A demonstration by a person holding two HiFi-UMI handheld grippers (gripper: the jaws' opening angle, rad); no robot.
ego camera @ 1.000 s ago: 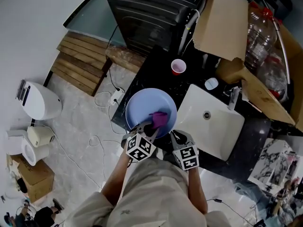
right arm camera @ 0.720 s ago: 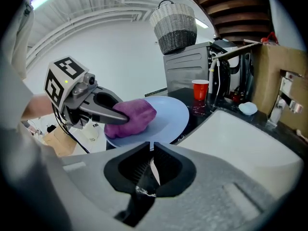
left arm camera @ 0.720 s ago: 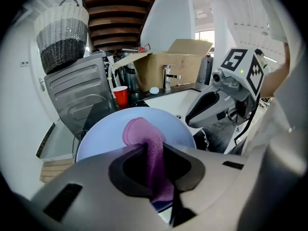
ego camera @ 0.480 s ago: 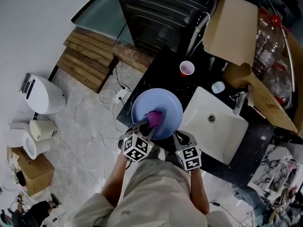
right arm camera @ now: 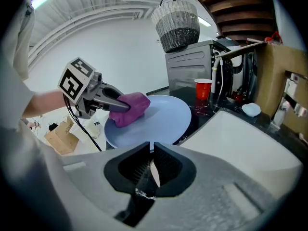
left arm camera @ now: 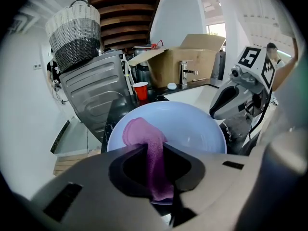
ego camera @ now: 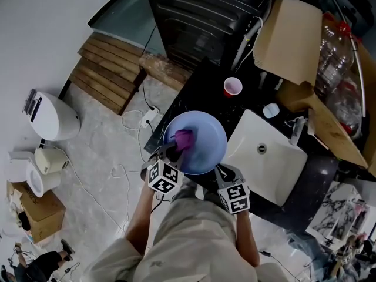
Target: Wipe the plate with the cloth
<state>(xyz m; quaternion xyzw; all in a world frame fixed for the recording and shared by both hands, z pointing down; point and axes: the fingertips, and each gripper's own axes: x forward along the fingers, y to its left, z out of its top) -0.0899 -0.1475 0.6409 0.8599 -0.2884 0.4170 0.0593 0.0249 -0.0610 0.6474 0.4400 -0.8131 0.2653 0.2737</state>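
Observation:
A light blue plate [ego camera: 202,148] is held above the black countertop's front edge. In the right gripper view my right gripper [right arm camera: 152,153] is shut on the plate's near rim [right arm camera: 155,173]; the head view puts this gripper [ego camera: 218,170] at the plate's near right edge. My left gripper [ego camera: 170,153] is shut on a purple cloth [ego camera: 183,138], pressing it on the plate's left part. A strip of the cloth [left arm camera: 149,150] runs down between the left gripper's [left arm camera: 155,147] jaws, over the plate [left arm camera: 192,129]. The right gripper view shows the bunched cloth [right arm camera: 129,109] lying on the plate [right arm camera: 163,119].
A white sink [ego camera: 267,154] with a faucet [ego camera: 296,128] lies just right of the plate. A red cup [ego camera: 232,87] and a small white object [ego camera: 271,110] stand on the counter behind. Beyond are a black washing machine [ego camera: 200,16], a wicker basket [left arm camera: 77,37] and cardboard boxes [ego camera: 288,31].
My left gripper has drawn the cloth from the plate's middle toward its left side. The right gripper keeps its hold on the plate's rim.

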